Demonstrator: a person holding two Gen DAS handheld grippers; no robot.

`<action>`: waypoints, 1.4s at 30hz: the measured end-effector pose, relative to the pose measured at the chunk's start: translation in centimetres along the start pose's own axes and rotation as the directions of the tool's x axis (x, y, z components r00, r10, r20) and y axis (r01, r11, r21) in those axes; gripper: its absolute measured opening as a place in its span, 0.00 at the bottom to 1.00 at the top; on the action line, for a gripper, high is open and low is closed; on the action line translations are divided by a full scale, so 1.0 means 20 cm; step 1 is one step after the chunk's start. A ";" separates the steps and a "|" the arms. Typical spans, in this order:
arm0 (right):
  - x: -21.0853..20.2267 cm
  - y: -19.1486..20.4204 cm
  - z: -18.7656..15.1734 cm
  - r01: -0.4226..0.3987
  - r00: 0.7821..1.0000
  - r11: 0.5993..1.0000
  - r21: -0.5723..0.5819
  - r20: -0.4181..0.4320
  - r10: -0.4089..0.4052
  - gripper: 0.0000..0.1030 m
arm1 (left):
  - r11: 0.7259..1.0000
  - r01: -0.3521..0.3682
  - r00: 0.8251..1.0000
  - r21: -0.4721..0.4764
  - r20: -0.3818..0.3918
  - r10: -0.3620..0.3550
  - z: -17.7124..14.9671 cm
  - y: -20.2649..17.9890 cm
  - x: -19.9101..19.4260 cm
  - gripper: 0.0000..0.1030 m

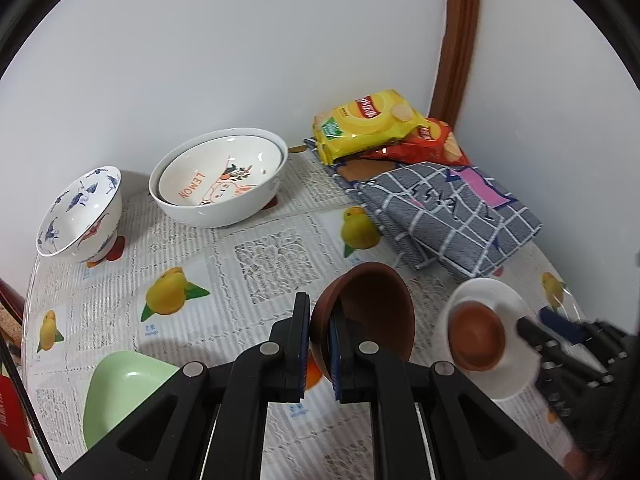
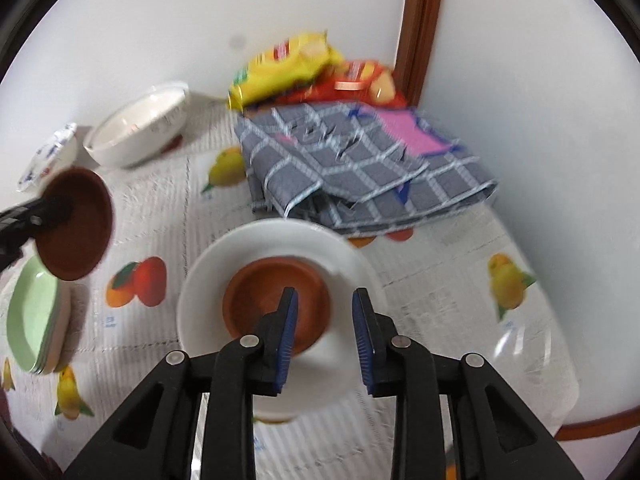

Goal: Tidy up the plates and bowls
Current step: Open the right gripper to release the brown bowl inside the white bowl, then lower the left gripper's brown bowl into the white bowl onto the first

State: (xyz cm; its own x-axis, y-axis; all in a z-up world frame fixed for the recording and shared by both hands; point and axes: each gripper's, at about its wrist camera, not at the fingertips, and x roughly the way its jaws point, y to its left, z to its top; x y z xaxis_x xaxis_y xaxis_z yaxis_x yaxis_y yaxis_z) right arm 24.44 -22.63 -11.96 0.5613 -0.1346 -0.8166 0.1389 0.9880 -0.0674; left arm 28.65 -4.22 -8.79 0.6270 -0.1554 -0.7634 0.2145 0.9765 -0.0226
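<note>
Black claw arms are filling the bottom of both wrist views. Going left to right, the green dish [image 1: 120, 396] is lying at the near left edge of the table [image 1: 256, 256], and in the right wrist view it is sitting on top of a short stack. The left claw [image 1: 320, 344] is pinching the rim of a dark brown bowl [image 1: 368, 312], one pad inside and one outside, holding it tilted clear of the tablecloth. To its right, the right claw [image 2: 325, 340] is standing spread, gripping nothing, above a small brown bowl [image 2: 276, 300] that is resting inside the white plate [image 2: 208, 300].

Risks, as judged from this position:
- The dark brown bowl is hanging by a thin rim grip. A sudden swing could be letting it pivot or slip out onto the table.
- The right claw's left pad appears to be sitting over the small bowl's rim. Lifting at an angle could be catching that rim and dragging bowl or plate.
- Both claws are working near each other, so a crossing path could be causing a collision.

At the back, the blue-patterned bowl [image 1: 80, 212] is standing left of two nested white bowls [image 1: 220, 184]; the inner one is reading "LEMON" in orange. Right of these, a yellow snack bag [image 1: 368, 124] and a red snack bag [image 1: 436, 144] are lying behind a folded checked cloth [image 1: 448, 216]; their logos are too small to read.
</note>
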 end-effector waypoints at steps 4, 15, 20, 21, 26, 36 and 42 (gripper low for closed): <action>-0.18 -0.13 -0.01 0.023 0.996 0.999 0.022 0.082 -0.025 0.36 | 0.999 0.038 0.999 -0.008 -0.001 -0.038 -0.02 -0.06 -0.05 0.09; -0.29 -0.41 -0.15 0.045 0.993 0.996 0.074 0.107 -0.053 0.38 | 0.989 0.146 0.988 -0.016 -0.048 -0.147 -0.01 -0.33 -0.02 0.09; -0.24 -0.52 -0.23 0.050 0.996 0.993 0.104 0.070 -0.058 0.38 | 0.989 0.145 0.986 -0.016 -0.080 -0.146 -0.04 -0.40 0.07 0.09; -0.22 -0.54 -0.24 0.051 0.996 0.993 0.109 0.062 -0.058 0.38 | 0.989 0.145 0.985 -0.018 -0.090 -0.146 -0.05 -0.41 0.09 0.09; -0.16 -0.63 -0.30 0.056 0.998 0.988 0.141 0.033 -0.061 0.38 | 0.989 0.142 0.983 -0.039 -0.111 -0.146 -0.05 -0.45 0.17 0.09; -0.12 -0.72 -0.36 0.052 0.998 0.982 0.179 0.016 -0.056 0.38 | 0.986 0.142 0.978 -0.088 -0.142 -0.154 -0.06 -0.48 0.30 0.09; -0.08 -0.71 -0.39 0.052 0.999 0.983 0.176 -0.002 -0.052 0.38 | 0.983 0.151 0.974 -0.101 -0.151 -0.166 -0.08 -0.48 0.33 0.09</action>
State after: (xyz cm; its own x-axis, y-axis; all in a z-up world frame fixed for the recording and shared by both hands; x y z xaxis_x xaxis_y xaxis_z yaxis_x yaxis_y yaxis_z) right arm 15.20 -35.93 -14.10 0.5516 -0.1859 -0.8131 0.3094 0.9509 -0.0076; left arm 29.54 -14.47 -14.65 0.4621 -0.2906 -0.8379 0.2299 0.9517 -0.2033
